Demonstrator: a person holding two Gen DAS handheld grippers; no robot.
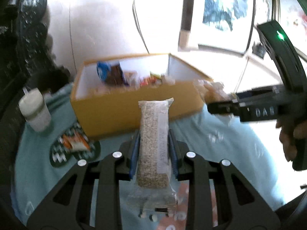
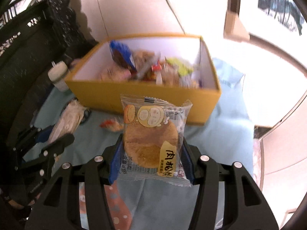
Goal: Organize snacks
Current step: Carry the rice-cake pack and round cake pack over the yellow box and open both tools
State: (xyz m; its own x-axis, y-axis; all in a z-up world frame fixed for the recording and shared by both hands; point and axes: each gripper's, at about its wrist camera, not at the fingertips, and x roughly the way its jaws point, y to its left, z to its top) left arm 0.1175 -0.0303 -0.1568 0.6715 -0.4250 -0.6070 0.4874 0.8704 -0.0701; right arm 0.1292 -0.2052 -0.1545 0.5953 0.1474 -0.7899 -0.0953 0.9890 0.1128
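My left gripper (image 1: 154, 137) is shut on a long clear-wrapped grain bar (image 1: 153, 149), which stands upright between the blue pads, above the light blue cloth. My right gripper (image 2: 152, 143) is shut on a clear packet holding a round golden pastry (image 2: 149, 141). Both are held in front of a yellow cardboard box (image 1: 134, 113) (image 2: 191, 99) with several snack packets inside. In the left wrist view the right gripper (image 1: 213, 103) shows at the right with its packet beside the box's corner. The right wrist view has the left gripper (image 2: 51, 137) and its bar (image 2: 65, 122) at the left.
A white lidded cup (image 1: 35, 113) (image 2: 58, 75) stands left of the box. An orange-and-white snack packet (image 1: 74, 142) (image 2: 112, 124) lies on a dark green patterned mat (image 1: 61, 157) on the cloth. Dark carved furniture (image 1: 28, 28) rises at the left. A bright wall is behind.
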